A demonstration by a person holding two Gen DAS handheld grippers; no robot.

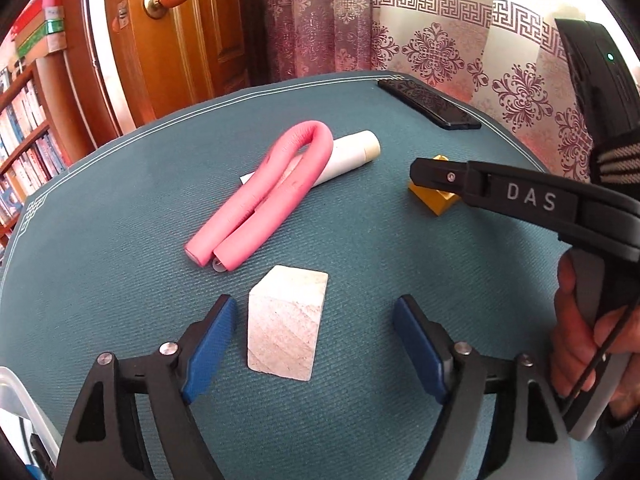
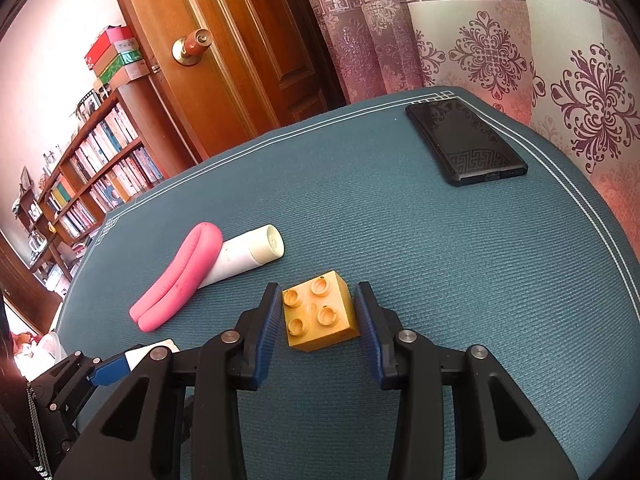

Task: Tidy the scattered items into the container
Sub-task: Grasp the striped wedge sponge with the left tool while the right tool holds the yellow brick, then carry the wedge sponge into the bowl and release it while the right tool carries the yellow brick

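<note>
A white wooden block (image 1: 286, 320) stands on the teal table mat (image 1: 120, 240) between the blue pads of my left gripper (image 1: 316, 300). That gripper is open, with a gap on each side of the block. A yellow studded brick (image 2: 320, 316) rests on the mat with my right gripper (image 2: 318, 288) shut on it, both pads against its sides. In the left wrist view the brick (image 1: 438, 202) shows partly behind one black finger (image 1: 440, 174) of the right gripper. A bent pink foam roller (image 1: 264, 196) lies on a white tube (image 1: 352, 154) further back.
A black phone (image 2: 466, 144) lies near the mat's far right edge. The rim of a clear plastic container (image 1: 16, 400) shows at the lower left. A hand (image 1: 580, 340) holds the right gripper's handle. A wooden door (image 2: 240, 40), a bookshelf (image 2: 100, 168) and a curtain (image 2: 520, 40) stand behind the table.
</note>
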